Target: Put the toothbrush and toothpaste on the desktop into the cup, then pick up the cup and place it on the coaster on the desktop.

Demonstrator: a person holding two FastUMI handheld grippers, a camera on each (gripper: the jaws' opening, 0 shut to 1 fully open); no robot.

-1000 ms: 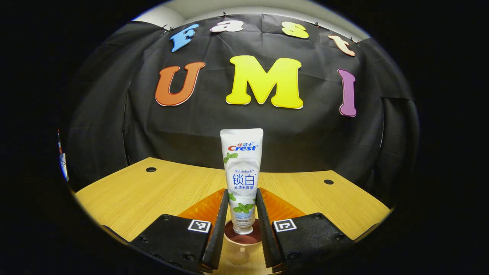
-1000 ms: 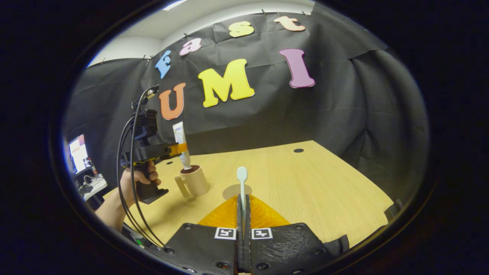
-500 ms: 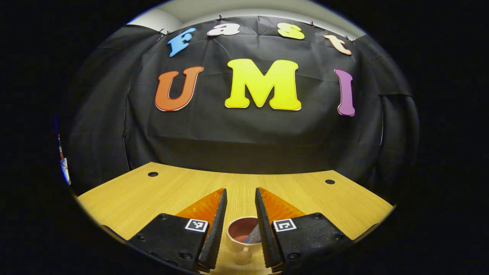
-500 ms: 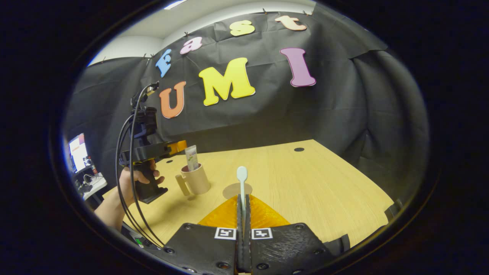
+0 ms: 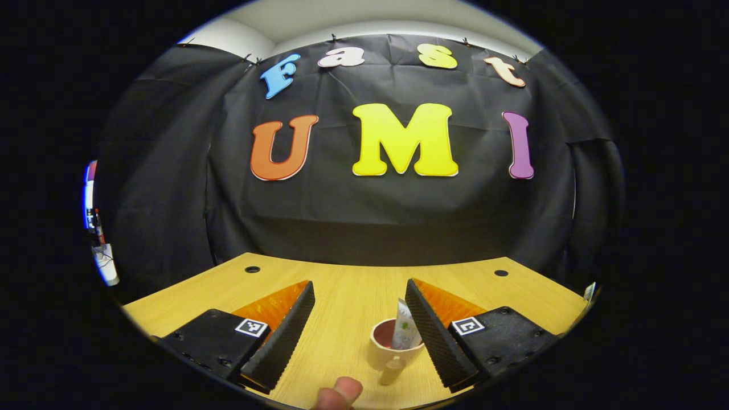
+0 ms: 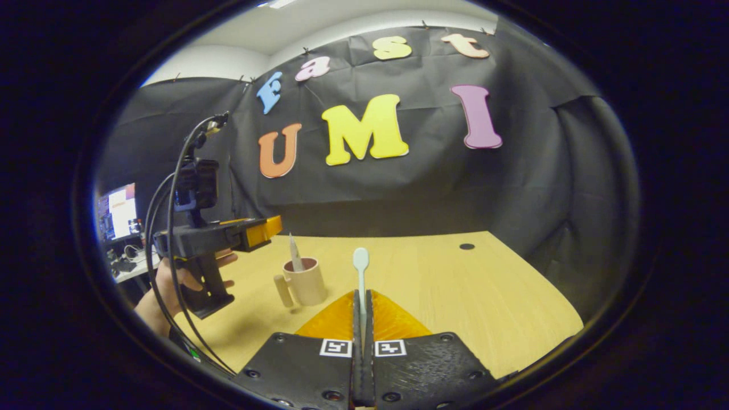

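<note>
Right gripper view: the right gripper (image 6: 363, 319), clamped on the toothbrush (image 6: 360, 273), must carry it to the cup (image 6: 304, 282) holding the toothpaste (image 6: 295, 259), the left gripper (image 5: 356, 319) spread empty.

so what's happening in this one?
A person holds a gripper in each hand at a wooden desk. The toothpaste stands in the cup, and the left gripper is open and empty beside it. The right gripper is shut on the toothbrush, held upright with its head up, not yet in the cup. I can't make out the coaster.
</note>
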